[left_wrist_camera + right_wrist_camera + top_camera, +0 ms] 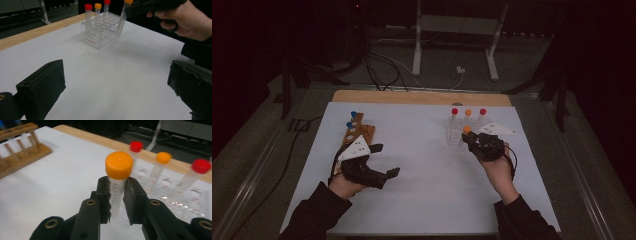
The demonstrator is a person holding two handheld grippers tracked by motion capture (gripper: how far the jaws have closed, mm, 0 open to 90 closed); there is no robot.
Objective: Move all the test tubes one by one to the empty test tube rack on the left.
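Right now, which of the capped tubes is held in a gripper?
The nearer orange-capped tube, clamped by the right gripper; the others stand free in the clear rack.

**Three cameras, one shared rack**

The high view sits above the person's side of the white table (422,165), looking forward and down from well back, taking in the whole tabletop and the floor beyond.

The left gripper view rides low, just above the tabletop, looking along its own black jaws across the table toward the clear tube rack (101,31), which stands well off.

The right gripper view is very near: it looks along its jaws at an orange-capped tube (118,185) just before the lens, with the clear tube rack (175,202) right behind.

All three views share that rack (457,132) and its capped tubes.
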